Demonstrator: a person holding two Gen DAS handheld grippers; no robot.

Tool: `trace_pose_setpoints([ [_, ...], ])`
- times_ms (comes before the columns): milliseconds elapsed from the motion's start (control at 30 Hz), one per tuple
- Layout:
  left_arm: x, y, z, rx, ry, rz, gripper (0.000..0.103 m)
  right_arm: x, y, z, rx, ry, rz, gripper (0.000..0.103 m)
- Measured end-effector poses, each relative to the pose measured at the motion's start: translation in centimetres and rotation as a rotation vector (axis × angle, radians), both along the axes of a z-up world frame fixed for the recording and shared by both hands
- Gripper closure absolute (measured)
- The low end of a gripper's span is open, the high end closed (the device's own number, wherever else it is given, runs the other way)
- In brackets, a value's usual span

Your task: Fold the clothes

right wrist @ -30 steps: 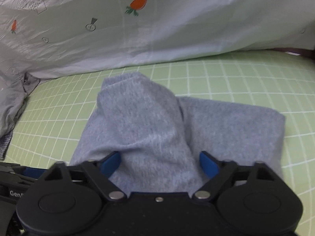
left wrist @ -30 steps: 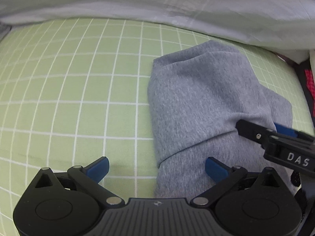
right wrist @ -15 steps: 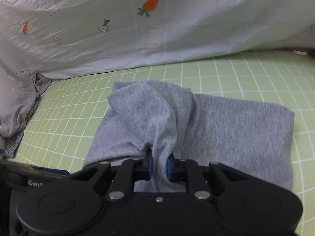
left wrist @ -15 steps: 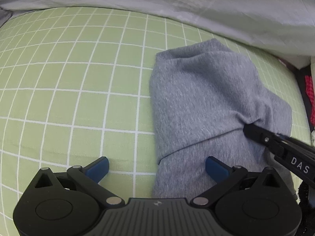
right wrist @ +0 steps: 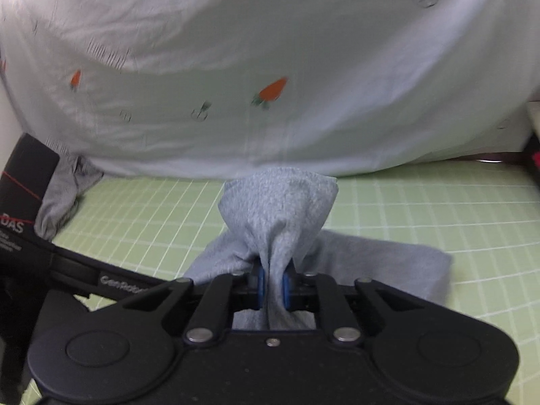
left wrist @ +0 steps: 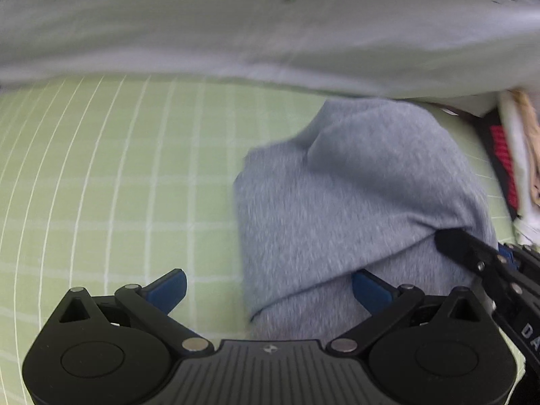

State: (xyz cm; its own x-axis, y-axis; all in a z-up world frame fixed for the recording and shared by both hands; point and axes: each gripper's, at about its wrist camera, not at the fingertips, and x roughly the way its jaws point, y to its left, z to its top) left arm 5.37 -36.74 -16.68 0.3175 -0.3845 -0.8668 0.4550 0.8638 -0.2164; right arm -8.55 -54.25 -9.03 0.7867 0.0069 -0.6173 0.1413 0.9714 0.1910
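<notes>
A folded grey garment lies on the green grid mat. My right gripper is shut on a bunched fold of the grey garment and lifts it off the mat; it also shows at the right of the left wrist view. My left gripper is open and empty, low over the garment's near left edge, with one blue pad on the mat and the other against the cloth.
A white sheet with carrot prints hangs along the far side of the mat. Another grey cloth lies at the far left beside a black box. Red and white items sit at the right edge.
My right gripper closed on the garment's fold and has raised it, pulling the cloth up into a peak. Both views have tilted upward, showing more of the white sheet. My left gripper stays open.
</notes>
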Motion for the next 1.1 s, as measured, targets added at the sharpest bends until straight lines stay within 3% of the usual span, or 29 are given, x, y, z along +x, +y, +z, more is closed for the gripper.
trace_pose_setpoints([
  [167, -0.4, -2.7, 0.4, -0.020, -0.027, -0.088, 0.000, -2.7, -4.4, -1.1, 0.073, 0.026, -0.189, 0.091],
  [267, -0.6, -3.8, -0.7, -0.006, 0.015, -0.112, 0.000, -2.9, -7.7, -4.9, 0.150, 0.194, -0.339, 0.079],
  [333, -0.5, -4.2, -1.2, 0.004, 0.017, -0.112, 0.000, -3.6, -9.0, -6.4, 0.191, 0.231, -0.390, 0.075],
  [367, -0.5, -4.4, -1.4, 0.009, 0.018, -0.112, 0.000, -3.9, -9.6, -6.8, 0.212, 0.233, -0.404, 0.063],
  [400, -0.5, -4.3, -1.5, 0.009, 0.018, -0.114, 0.000, -4.0, -9.9, -7.0, 0.227, 0.228, -0.409, 0.050],
  [567, 0.4, -4.1, -2.7, -0.015, 0.085, -0.091, 0.000, -3.4, -9.8, -8.1, 0.259, 0.235, -0.390, 0.033],
  [700, 0.5, -4.7, -3.4, -0.028, 0.125, -0.087, 0.000, -2.5, -8.9, -9.0, 0.287, 0.259, -0.385, 0.027],
  [1000, 0.8, -6.1, -5.5, -0.048, 0.225, -0.058, 0.000, -1.2, -7.4, -9.6, 0.225, 0.296, -0.377, 0.008],
  [1100, 0.7, -6.2, -6.0, -0.065, 0.245, -0.043, 0.000, -0.8, -6.9, -9.5, 0.218, 0.297, -0.360, 0.007],
])
